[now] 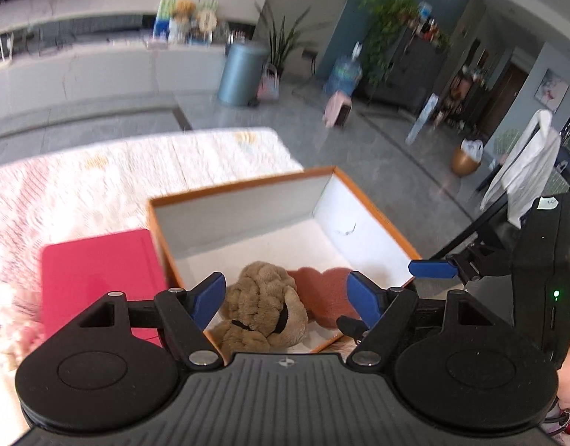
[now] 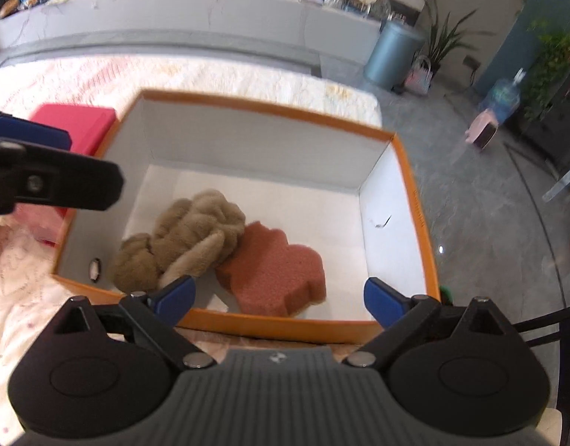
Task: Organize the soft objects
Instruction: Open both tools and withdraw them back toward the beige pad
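Observation:
A tan plush toy (image 2: 188,238) and a pink-brown sponge (image 2: 277,271) lie side by side in an orange-rimmed white box (image 2: 270,111) on a patterned cloth. In the left wrist view the plush (image 1: 264,306) and the sponge (image 1: 322,293) sit near the box's (image 1: 244,186) front corner. My left gripper (image 1: 286,299) is open and empty, just above the plush. My right gripper (image 2: 281,303) is open and empty above the box's near rim. The left gripper's finger shows in the right wrist view (image 2: 54,182) at the left; the right gripper's finger shows in the left wrist view (image 1: 433,268).
A red flat case (image 1: 99,278) lies left of the box, also in the right wrist view (image 2: 80,126). A small black-and-white item (image 2: 94,269) lies in the box's near-left corner. Beyond the cloth are grey floor, a blue bin (image 2: 392,55) and plants.

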### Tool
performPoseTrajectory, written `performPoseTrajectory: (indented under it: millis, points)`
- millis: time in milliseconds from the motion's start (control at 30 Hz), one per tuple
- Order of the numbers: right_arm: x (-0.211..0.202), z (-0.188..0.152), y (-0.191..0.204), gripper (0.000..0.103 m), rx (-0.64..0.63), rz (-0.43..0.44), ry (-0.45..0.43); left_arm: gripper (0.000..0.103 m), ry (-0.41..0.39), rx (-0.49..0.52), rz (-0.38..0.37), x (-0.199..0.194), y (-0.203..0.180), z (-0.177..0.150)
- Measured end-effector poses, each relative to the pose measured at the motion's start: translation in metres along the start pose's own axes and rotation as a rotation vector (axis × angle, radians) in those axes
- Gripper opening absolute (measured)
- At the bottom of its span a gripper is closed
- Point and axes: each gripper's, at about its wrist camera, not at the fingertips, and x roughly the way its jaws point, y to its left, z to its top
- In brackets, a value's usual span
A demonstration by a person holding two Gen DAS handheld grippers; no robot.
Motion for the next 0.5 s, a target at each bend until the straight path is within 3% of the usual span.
performPoseTrajectory:
  millis: [167,333,500]
  points:
    - [-0.038,-0.015,0.024,0.096,0.056,0.003,-0.168,0.087,-0.121,0.062,0.062,-0.045,-0.001,-0.018]
    - [-0.062,-0.045,0.066,0.097,0.109,0.017,-0.406,0.087,-0.213,0.078,0.124,-0.081,0.011,-0.045]
    - [-0.058,-0.058,0.108,0.097,0.185,0.107,-0.431,0.087,-0.252,0.035,0.197,-0.105,0.037,-0.075]
